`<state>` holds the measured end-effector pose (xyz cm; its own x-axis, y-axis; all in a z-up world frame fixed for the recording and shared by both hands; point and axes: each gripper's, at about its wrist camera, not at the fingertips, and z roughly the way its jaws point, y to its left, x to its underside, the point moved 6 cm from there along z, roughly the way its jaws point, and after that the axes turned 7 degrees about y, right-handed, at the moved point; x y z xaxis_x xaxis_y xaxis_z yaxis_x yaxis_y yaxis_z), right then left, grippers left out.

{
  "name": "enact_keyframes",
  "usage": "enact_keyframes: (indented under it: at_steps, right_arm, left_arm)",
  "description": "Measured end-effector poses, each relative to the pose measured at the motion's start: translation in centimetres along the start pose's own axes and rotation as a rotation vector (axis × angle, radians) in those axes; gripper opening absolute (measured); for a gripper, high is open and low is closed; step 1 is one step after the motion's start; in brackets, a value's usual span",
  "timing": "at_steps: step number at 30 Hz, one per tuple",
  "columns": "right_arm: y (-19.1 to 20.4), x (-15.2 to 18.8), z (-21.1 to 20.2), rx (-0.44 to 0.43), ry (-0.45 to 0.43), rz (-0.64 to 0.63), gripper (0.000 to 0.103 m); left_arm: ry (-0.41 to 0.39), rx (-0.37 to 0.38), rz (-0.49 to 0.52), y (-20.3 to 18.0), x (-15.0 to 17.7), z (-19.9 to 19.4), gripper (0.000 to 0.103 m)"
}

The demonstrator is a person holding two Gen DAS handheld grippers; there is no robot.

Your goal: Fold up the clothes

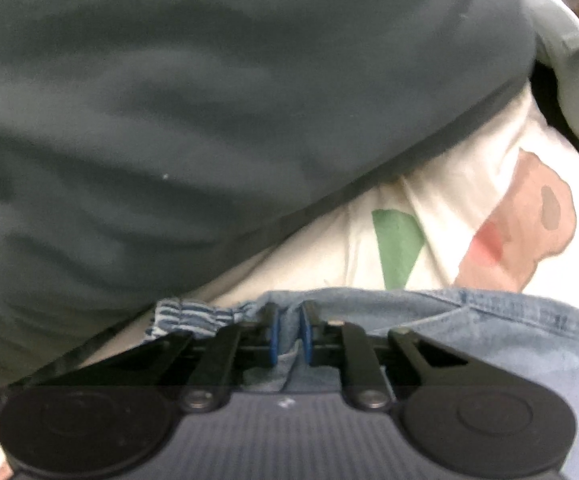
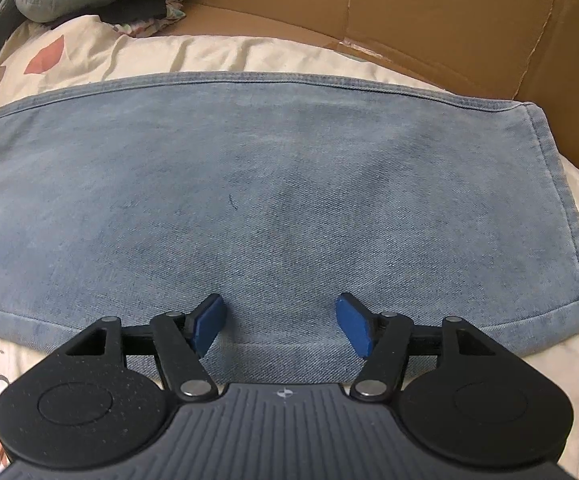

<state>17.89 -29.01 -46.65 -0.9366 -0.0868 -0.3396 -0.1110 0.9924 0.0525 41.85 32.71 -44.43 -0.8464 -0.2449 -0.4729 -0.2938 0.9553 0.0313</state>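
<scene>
Two grippers, one pair of jeans on the bed.
The left gripper [image 1: 288, 334] pinches a bunched fold of the jeans [image 1: 489, 344] between narrow blue pads, beside a dark green cloth [image 1: 209, 100]; the right gripper [image 2: 281, 326] hangs wide open over the flat denim leg on the cream sheet [image 2: 209, 56], a cardboard box [image 2: 429, 12] behind.

The right tool [image 2: 281, 326] hovers spread-fingered over the near edge of flat jeans [image 2: 269, 200] on a bedsheet [image 2: 209, 56], cardboard [image 2: 449, 20] beyond.
</scene>
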Motion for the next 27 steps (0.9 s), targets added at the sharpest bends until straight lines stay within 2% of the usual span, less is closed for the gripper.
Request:
enact_keyframes:
  at_steps: [5, 9, 12, 19, 24, 27]
  right_arm:
    - [-0.5, 0.6, -0.5, 0.047, 0.003, -0.035, 0.066]
    - [-1.8, 1.3, -0.8, 0.065, 0.003, -0.005, 0.064]
    - [-2.4, 1.3, -0.9, 0.074, 0.015, 0.005, 0.063]
    - [-2.3, 1.1, -0.9, 0.087, 0.048, 0.01, 0.063]
    - [-2.3, 0.7, -0.6, 0.082, 0.076, 0.01, 0.064]
    - [-2.2, 0.6, -0.4, 0.086, 0.078, 0.009, 0.064]
  left_arm:
    - [-0.043, 0.011, 0.063, 0.5, 0.3, -2.7, 0.015]
    - [-0.079, 0.041, 0.101, 0.6, 0.3, -4.3, 0.015]
    - [-0.06, 0.057, 0.108, 0.5, 1.4, -4.5, 0.015]
    - [0.004, 0.023, 0.023, 0.6, 1.0, -1.8, 0.012]
    - [0.004, 0.002, 0.05, 0.3, 0.3, -0.2, 0.012]
    - [0.007, -0.025, 0.111, -0.1, -0.2, 0.5, 0.011]
